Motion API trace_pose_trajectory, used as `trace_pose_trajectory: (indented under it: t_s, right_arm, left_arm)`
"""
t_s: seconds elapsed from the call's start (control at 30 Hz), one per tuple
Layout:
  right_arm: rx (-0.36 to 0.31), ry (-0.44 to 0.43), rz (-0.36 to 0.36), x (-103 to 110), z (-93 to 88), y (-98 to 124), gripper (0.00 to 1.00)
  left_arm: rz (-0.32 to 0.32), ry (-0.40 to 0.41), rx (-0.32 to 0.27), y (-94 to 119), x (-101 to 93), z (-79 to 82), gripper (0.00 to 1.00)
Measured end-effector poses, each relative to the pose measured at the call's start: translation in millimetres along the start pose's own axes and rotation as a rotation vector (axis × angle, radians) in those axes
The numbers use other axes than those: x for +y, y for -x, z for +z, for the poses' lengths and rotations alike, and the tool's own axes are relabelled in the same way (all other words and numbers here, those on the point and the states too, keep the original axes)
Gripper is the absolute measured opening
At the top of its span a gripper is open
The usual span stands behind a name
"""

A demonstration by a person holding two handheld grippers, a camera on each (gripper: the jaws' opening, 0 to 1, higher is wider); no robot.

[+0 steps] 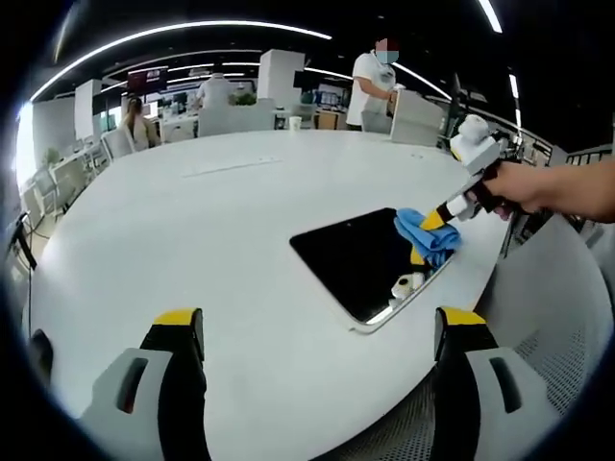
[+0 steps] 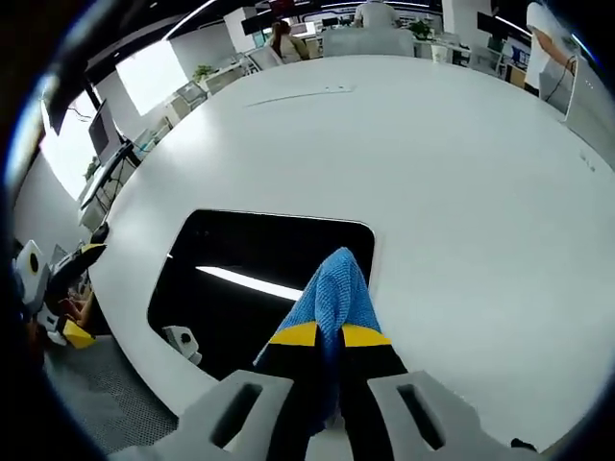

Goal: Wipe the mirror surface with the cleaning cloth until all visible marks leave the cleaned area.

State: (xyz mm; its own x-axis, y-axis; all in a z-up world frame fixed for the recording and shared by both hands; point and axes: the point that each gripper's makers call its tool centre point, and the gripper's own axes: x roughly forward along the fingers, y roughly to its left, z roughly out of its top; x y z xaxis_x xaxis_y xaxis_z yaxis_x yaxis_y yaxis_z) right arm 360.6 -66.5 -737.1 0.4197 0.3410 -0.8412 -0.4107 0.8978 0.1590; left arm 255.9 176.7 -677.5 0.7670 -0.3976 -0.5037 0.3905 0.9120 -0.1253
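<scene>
Right gripper: nearest the camera; its jaws are closed tight on the cleaning cloth, which reaches forward onto the mirror.
Cleaning cloth: blue, bunched; in the left gripper view it rests at the far corner of the mirror.
Mirror: dark rectangle lying flat on the white table, close to the table edge; it reflects ceiling lights.
Left gripper: jaws wide apart, holding nothing, hovering over the table well apart from the mirror.
Hand: holds the right gripper, beyond the mirror's far corner.
Risk: the mirror lies near the table edge, so a strong push could probably slide it off; nothing steadies it.
Hard to see: marks on the mirror cannot be told from reflections; the mirror part under the cloth is hidden.
</scene>
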Motion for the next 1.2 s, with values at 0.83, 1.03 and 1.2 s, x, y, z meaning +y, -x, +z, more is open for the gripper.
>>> trace_pose_trajectory:
  t_s: [0.83,1.03,1.2]
  right_arm:
    - [0.017,0.038,-0.032,-18,54.0,-30,0.01]
    - [0.001,0.045,-0.020,-19,54.3,-30,0.01]
    - [-0.104,0.035,0.000,-22,72.0,-2,0.02]
  left_arm:
    - [0.031,0.014,-0.016,1,6.0,2.1,0.99]
    - [0.025,-0.002,-0.012,1,4.3,2.3,0.99]
    - [0.027,-0.008,-0.020,1,4.6,4.0,0.99]
